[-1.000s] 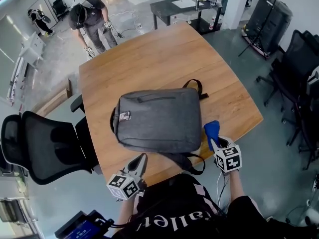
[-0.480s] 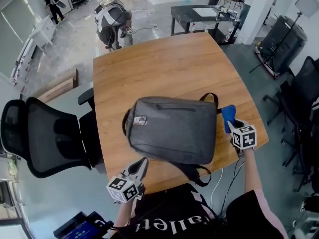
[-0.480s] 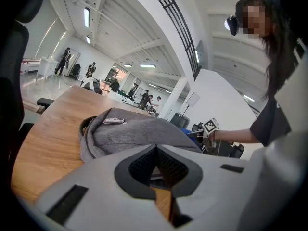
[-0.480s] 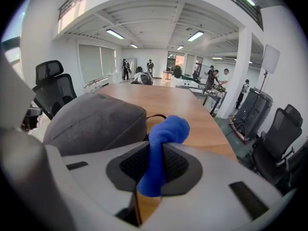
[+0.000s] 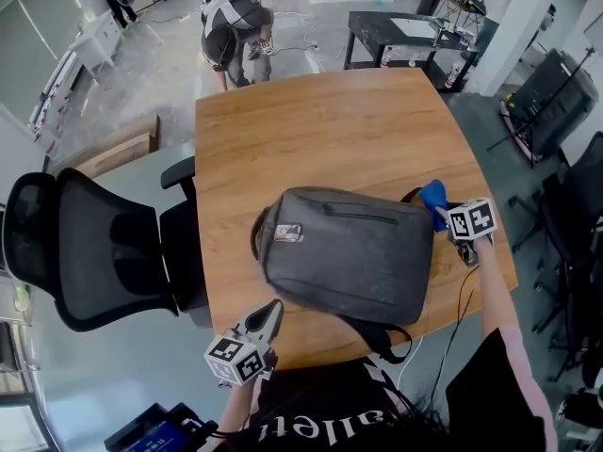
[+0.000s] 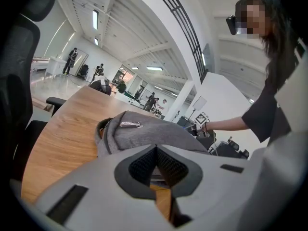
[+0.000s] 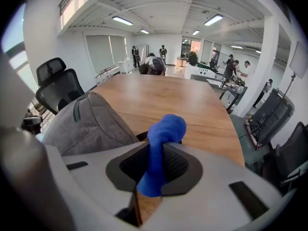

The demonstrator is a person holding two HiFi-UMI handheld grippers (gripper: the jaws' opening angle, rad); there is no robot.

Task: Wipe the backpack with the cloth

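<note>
Your right gripper [image 5: 445, 211] pinches the bunched blue cloth [image 5: 432, 196] just beside the handle end of the grey backpack [image 5: 349, 252], lying flat on the wooden table [image 5: 311, 121], likely placed to start a wiping stroke, while your left gripper [image 5: 268, 318], jaws together and empty, hangs clear at the near edge.

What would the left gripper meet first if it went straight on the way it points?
Probably the near side of the grey backpack, which lies on the table right ahead of the left gripper; the height is hard to judge.
</note>
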